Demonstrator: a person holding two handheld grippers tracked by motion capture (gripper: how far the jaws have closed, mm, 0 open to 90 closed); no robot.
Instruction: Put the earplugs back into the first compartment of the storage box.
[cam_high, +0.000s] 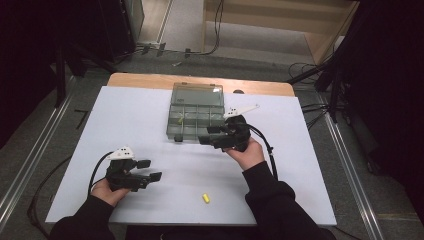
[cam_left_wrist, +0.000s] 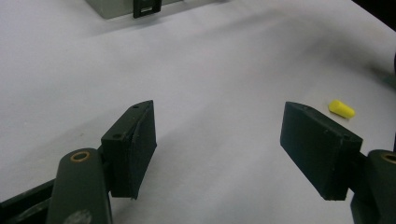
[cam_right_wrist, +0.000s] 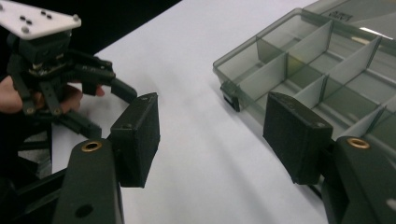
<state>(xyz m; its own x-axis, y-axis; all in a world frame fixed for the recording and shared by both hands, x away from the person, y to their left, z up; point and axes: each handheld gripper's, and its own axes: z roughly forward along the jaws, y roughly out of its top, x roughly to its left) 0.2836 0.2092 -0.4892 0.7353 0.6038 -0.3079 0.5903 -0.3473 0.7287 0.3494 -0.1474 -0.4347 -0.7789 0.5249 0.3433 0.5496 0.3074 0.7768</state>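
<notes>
Organizer box (cam_high: 196, 118): clear grey plastic, lid swung open toward the far side, sits on white sheet (cam_high: 125, 125) at far-centre of table.
Compartments: dividers form a grid; one small yellowish item (cam_high: 181, 121) in a left-side cell, too small to identify; cells seen in right gripper view look bare.
Yellow piece (cam_high: 205, 198): small, lies loose on the sheet near the front edge, well apart from the box, between the two forearms.
Right gripper (cam_high: 212, 136): at the box's front right corner, jaws spread, nothing between them; one jaw hangs over the box's near cells, other over the sheet.
Left gripper (cam_high: 149, 170): low over the sheet at front left, jaws spread wide, holding nothing; yellow piece lies off past its right jaw.
Hands: each wrapped round its gripper body, dark sleeves.
</notes>
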